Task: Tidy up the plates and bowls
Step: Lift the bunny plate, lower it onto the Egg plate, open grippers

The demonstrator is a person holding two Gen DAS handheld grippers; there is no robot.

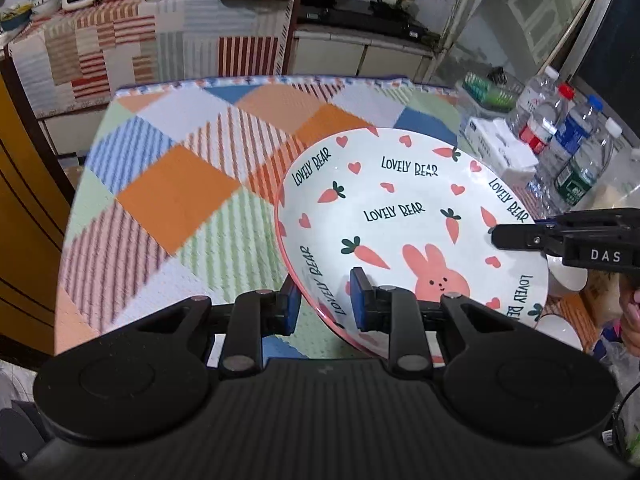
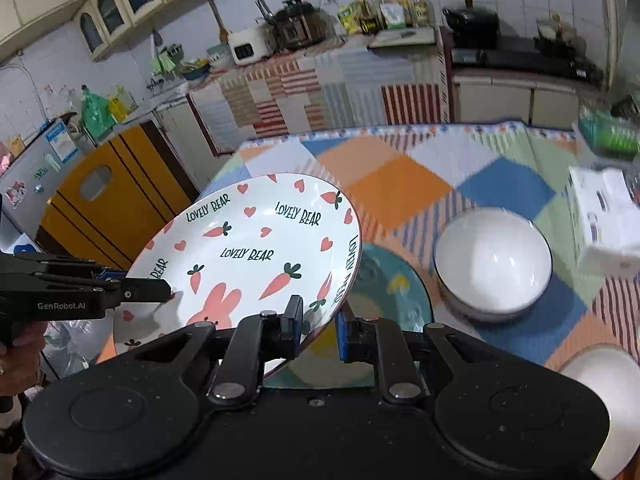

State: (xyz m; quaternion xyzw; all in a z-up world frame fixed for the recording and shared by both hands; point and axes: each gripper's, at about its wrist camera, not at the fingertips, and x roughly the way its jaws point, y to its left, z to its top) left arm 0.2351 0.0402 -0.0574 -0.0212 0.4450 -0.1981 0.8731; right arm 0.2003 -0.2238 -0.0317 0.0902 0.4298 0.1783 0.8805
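Both grippers are clamped on opposite rims of the bunny plate (image 2: pixel 248 256), left gripper (image 1: pixel 325 300) and right gripper (image 2: pixel 318 326), so it's held tilted above the teal plate (image 2: pixel 384 292), probably for stacking.

plate (image 2: pixel 248 256) between left gripper (image 1: pixel 325 300) and right gripper (image 2: pixel 318 330), tilted above worktop (image 2: pixel 400 184) | second plate (image 2: pixel 384 292) flat just ahead of right gripper, partly under held plate | bowl (image 2: pixel 493 260) ahead-right of right gripper | bottles (image 1: pixel 568 148) far right of left gripper
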